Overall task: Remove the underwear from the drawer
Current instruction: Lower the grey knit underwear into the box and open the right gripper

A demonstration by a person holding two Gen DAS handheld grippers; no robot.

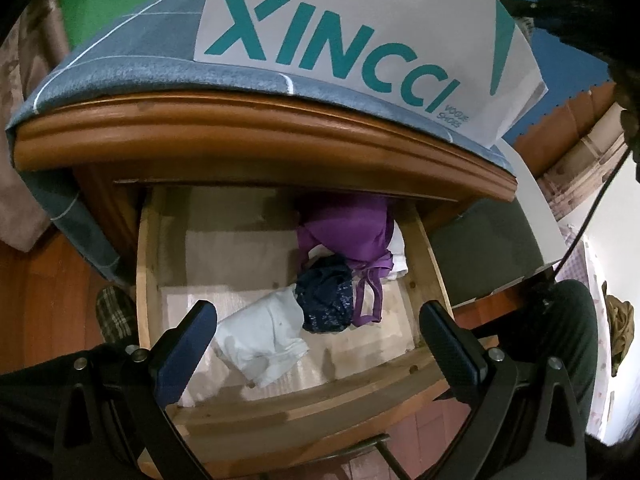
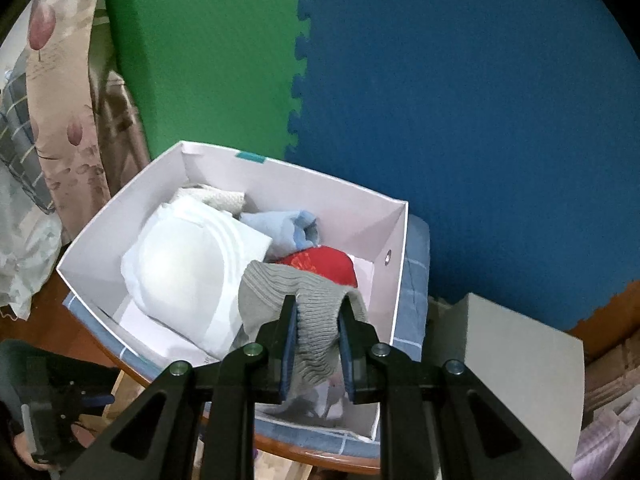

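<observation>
In the left wrist view the wooden drawer [image 1: 148, 264] is pulled open. Inside lie a white garment [image 1: 264, 336], a dark navy lace one [image 1: 326, 300] and a purple bra [image 1: 352, 232]. My left gripper [image 1: 316, 344] is open and empty, above the drawer's front. In the right wrist view my right gripper [image 2: 318, 344] is shut on a grey ribbed garment [image 2: 308, 312], held over the near edge of a white box [image 2: 396, 264]. The box holds a white bra [image 2: 180, 264], a light blue piece [image 2: 280, 228] and a red piece [image 2: 324, 264].
The white box [image 1: 360, 40], printed XINCCI, stands on the blue checked cloth [image 1: 132, 52] on the cabinet top above the drawer. A grey board [image 2: 520, 352] leans to the right of the cabinet. Green and blue foam mats [image 2: 480, 120] cover the wall behind.
</observation>
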